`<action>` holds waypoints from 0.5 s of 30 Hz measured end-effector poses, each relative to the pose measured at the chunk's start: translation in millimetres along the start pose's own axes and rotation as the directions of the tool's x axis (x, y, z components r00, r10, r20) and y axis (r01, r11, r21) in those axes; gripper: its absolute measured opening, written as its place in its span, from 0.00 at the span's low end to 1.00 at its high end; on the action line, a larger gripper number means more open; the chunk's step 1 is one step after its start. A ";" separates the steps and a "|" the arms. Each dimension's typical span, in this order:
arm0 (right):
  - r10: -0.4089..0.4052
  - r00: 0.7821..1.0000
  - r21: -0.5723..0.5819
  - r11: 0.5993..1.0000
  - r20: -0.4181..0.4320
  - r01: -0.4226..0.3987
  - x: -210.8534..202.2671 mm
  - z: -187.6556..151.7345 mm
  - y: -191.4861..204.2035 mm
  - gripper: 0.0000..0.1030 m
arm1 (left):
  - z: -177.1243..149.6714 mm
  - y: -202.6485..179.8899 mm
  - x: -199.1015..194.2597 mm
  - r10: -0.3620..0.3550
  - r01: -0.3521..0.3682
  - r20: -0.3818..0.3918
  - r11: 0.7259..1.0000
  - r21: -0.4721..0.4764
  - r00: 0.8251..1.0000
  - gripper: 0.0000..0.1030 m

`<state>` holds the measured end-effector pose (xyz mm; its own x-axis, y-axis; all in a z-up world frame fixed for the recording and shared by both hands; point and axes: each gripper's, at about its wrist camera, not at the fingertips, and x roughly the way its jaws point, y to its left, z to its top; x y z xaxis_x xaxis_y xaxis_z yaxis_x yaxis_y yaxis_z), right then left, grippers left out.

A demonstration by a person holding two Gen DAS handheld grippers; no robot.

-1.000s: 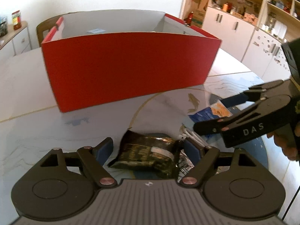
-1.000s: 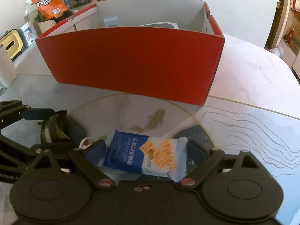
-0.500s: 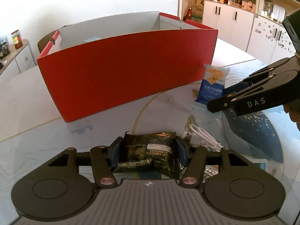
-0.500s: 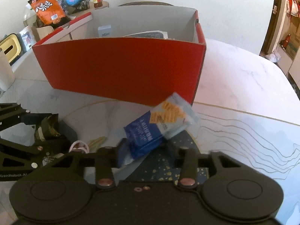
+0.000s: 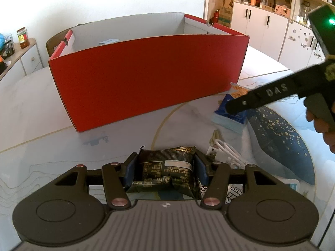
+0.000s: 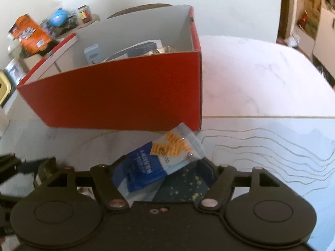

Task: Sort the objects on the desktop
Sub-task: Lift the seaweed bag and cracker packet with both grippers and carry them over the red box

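My left gripper [image 5: 165, 161] is shut on a dark green snack packet [image 5: 165, 169], held just above the table in front of the red cardboard box [image 5: 146, 79]. My right gripper [image 6: 163, 165] has its jaws opening. A blue and orange snack packet [image 6: 159, 163] lies tilted between them, leaning towards the left finger and clear of the right pad. In the left wrist view this blue packet [image 5: 228, 115] rests on the table by the box's right corner, under a right finger [image 5: 261, 97]. The box [image 6: 117, 96] is open-topped and holds several items.
A coiled white USB cable [image 5: 226, 150] lies right of the dark packet on the marble table [image 5: 41, 108], which has a blue whale print [image 5: 282, 138]. A hand [image 5: 322, 125] grips the right tool. Cabinets stand behind at the right, a sideboard with jars and an orange bag [image 6: 29, 33] at the left.
The left jaws closed onto the dark packet and lifted it slightly. The right jaws closed on the blue packet, carried it towards the box corner, then widened, leaving it loose between them.
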<state>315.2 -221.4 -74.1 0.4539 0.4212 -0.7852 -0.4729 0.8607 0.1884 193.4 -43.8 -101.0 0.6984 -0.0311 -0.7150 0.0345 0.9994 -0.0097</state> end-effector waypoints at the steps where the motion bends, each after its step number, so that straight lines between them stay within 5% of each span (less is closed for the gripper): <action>1: 0.001 1.000 0.013 1.000 0.004 -0.001 1.1 0.7 -0.6 0.72 | -0.1 -0.3 -0.1 0.000 0.000 0.000 1.000 -0.001 1.000 0.54; 15: 0.035 0.997 0.120 0.992 0.069 -0.043 -9.3 2.4 -12.8 0.55 | 2.1 2.3 -5.2 -0.003 0.004 0.017 1.000 -0.027 1.000 0.53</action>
<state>318.8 -235.6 -67.8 0.4880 0.4701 -0.7354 -0.3983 0.8697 0.2915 191.3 -41.4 -95.8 0.7102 -0.0348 -0.7031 0.0177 0.9993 -0.0316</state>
